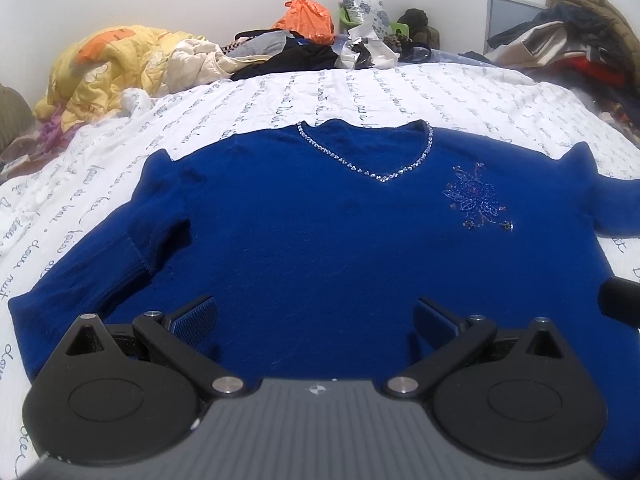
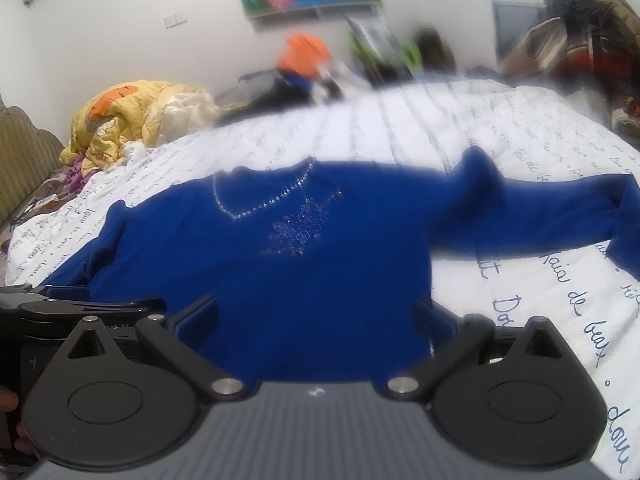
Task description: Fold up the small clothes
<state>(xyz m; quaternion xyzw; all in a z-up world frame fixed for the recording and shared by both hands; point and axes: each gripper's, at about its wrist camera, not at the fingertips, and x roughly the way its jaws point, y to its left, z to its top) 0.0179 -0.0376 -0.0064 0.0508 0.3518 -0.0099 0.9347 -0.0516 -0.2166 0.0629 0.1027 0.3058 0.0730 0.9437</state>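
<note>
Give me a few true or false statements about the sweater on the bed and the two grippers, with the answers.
1. The blue sweater lies front side up on the white bedspread. True.
2. The left gripper is clamped on a sleeve. False: its jaws stand open, holding nothing.
3. The neckline carries sparkly trim. True.
4. The right gripper is shut. False: it is open over the hem.
5. The sweater is already folded in half. False: it lies spread out.

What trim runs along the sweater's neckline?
A row of silvery rhinestones edging the V neckline of the blue sweater; clearest in the left wrist view.
</note>
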